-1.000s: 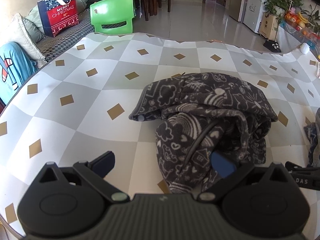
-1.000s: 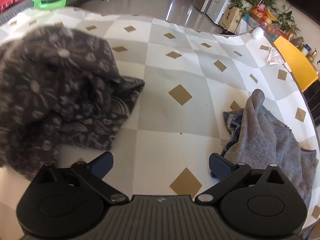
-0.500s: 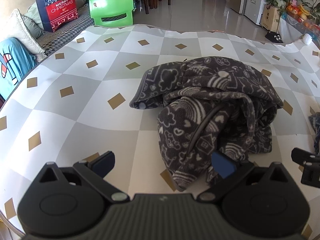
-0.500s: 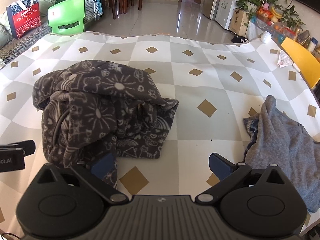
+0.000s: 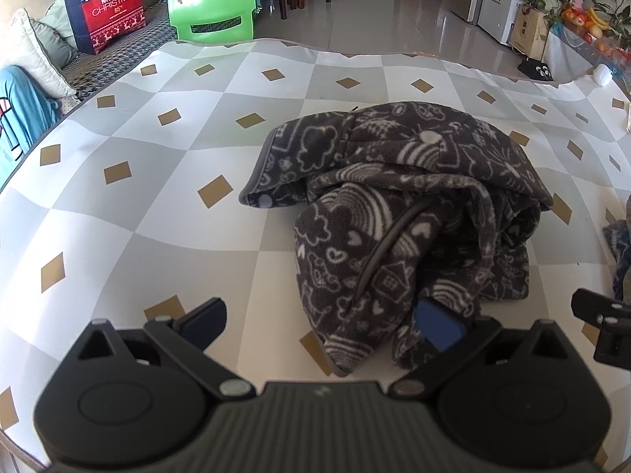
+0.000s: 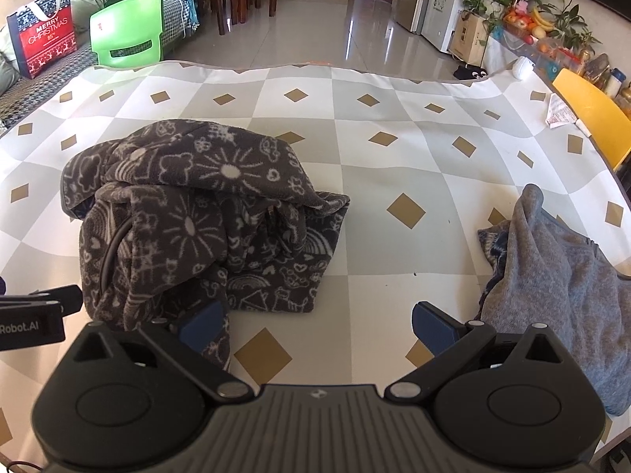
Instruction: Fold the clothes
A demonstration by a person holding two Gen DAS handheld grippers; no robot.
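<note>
A dark fleece garment (image 5: 398, 213) with white doodle print lies crumpled in a heap on the checked tablecloth (image 5: 138, 205); the right wrist view shows the same fleece garment (image 6: 205, 216) at left centre. My left gripper (image 5: 321, 321) is open just short of the heap's near edge, its right finger against the cloth. My right gripper (image 6: 317, 323) is open too, its left finger beside the heap's near right corner. A grey knit garment (image 6: 560, 287) lies bunched at the right.
A green plastic chair (image 5: 213, 12) and a red Christmas bag (image 5: 108, 12) stand beyond the table's far left. A yellow chair (image 6: 591, 118) is at the right edge. A paper scrap (image 6: 558, 112) lies near it. Each gripper shows at the other view's edge.
Both grippers have drawn back from the dark fleece garment and stay open. The right view swung from close over the cloth to a wider look at the whole heap.
</note>
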